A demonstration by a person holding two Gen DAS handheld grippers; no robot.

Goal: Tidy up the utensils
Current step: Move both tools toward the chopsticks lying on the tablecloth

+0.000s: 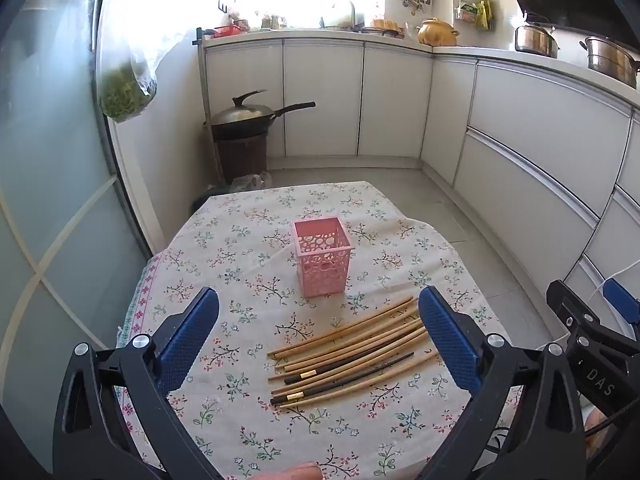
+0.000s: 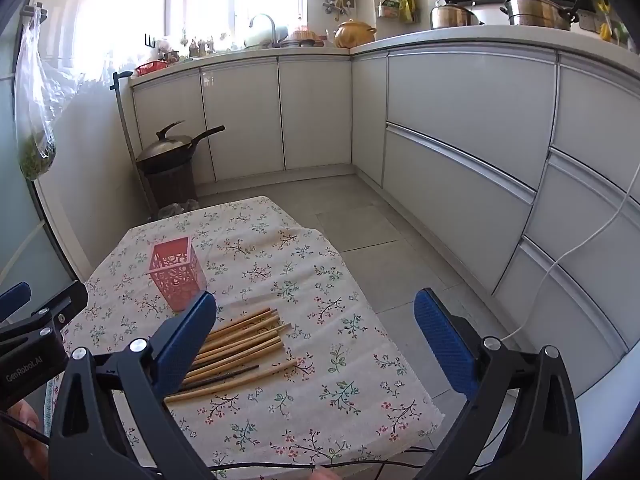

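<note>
Both tools spread apart, left tool (image 1: 318, 322), right tool (image 2: 316, 322); chopsticks (image 1: 348, 350) beside pink holder (image 1: 322, 256).

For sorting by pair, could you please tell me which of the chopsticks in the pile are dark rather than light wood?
Two chopsticks are dark, each with a gold band; the remaining ones are pale bamboo.

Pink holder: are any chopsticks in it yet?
No. In the left wrist view the pink holder stands upright and empty, while the chopsticks all lie in a loose pile on the tablecloth in front of it.
</note>
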